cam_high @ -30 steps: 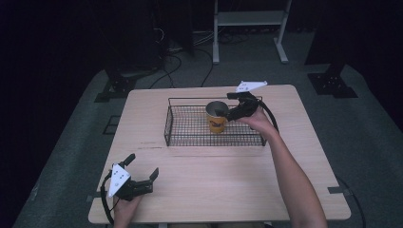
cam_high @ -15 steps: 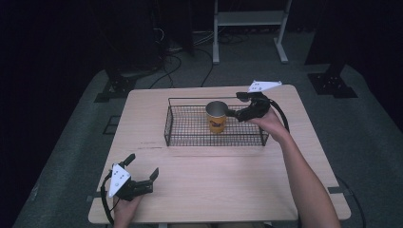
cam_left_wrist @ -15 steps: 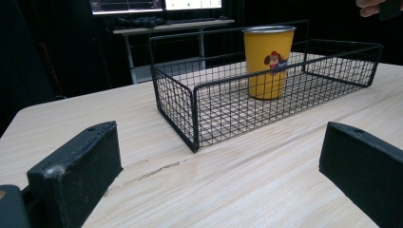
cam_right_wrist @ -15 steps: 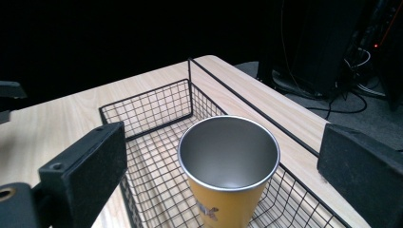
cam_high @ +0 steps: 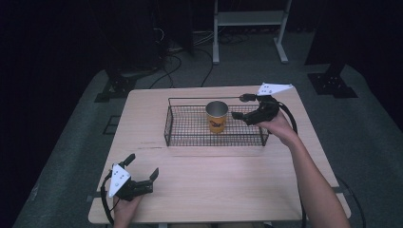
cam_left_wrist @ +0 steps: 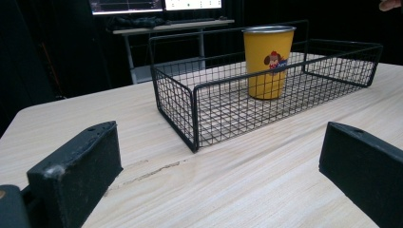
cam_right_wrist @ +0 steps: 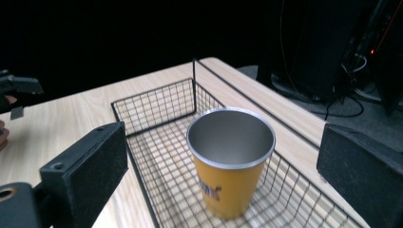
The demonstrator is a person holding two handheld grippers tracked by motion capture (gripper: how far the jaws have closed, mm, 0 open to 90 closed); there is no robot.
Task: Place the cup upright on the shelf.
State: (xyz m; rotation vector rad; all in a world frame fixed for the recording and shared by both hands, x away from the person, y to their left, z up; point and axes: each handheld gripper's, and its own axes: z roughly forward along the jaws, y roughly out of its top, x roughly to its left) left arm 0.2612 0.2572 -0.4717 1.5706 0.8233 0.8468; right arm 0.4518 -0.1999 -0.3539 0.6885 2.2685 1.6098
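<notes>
A yellow metal cup with a cartoon print stands upright in a black wire basket at the back middle of the wooden table. My right gripper hovers open just right of the cup, over the basket's right part. From the right gripper view, the cup sits between and beyond the spread jaws of my right gripper, untouched. My left gripper rests open near the front left edge, empty. In the left gripper view my left gripper faces the basket and the cup.
Bare tabletop runs between the basket and the front edge. Beyond the table, a white metal rack, cables and dark stands sit on the grey floor. The other hand's gripper shows at the left edge of the right gripper view.
My right gripper has drawn back to the right, away from the cup, which stays upright in the basket. The left gripper has not moved.
</notes>
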